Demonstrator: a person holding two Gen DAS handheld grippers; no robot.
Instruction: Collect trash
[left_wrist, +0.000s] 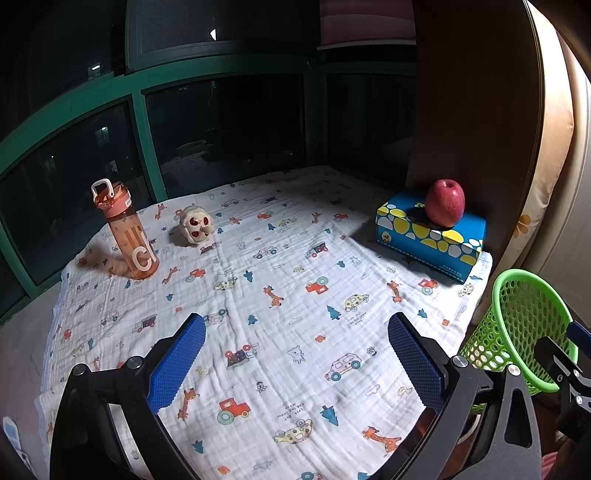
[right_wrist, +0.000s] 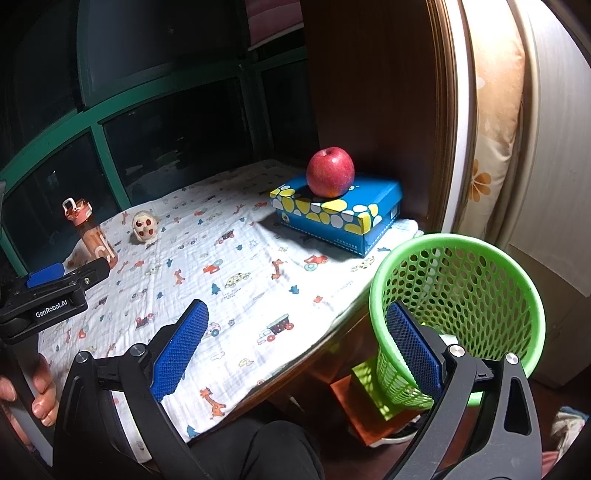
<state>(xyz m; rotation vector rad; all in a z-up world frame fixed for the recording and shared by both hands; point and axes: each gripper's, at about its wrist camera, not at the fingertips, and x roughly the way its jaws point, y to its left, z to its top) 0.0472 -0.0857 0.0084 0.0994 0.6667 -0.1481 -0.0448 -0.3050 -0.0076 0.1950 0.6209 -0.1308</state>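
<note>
A crumpled whitish wad with red spots (left_wrist: 197, 225) lies on the printed cloth (left_wrist: 258, 295) at the far left, next to an orange water bottle (left_wrist: 127, 232); it also shows in the right wrist view (right_wrist: 145, 226). A green mesh basket (right_wrist: 458, 317) stands off the table's right edge, also in the left wrist view (left_wrist: 517, 328). My left gripper (left_wrist: 295, 365) is open and empty above the cloth's near part. My right gripper (right_wrist: 295, 350) is open and empty at the table's right front edge, its right finger (right_wrist: 413, 347) in front of the basket's wall.
A red apple (left_wrist: 444, 202) sits on a blue and yellow box (left_wrist: 428, 236) at the right back, against a wooden panel (left_wrist: 472, 92). Dark windows with green frames (left_wrist: 140, 122) stand behind the table. An orange block (right_wrist: 365, 413) lies below the basket.
</note>
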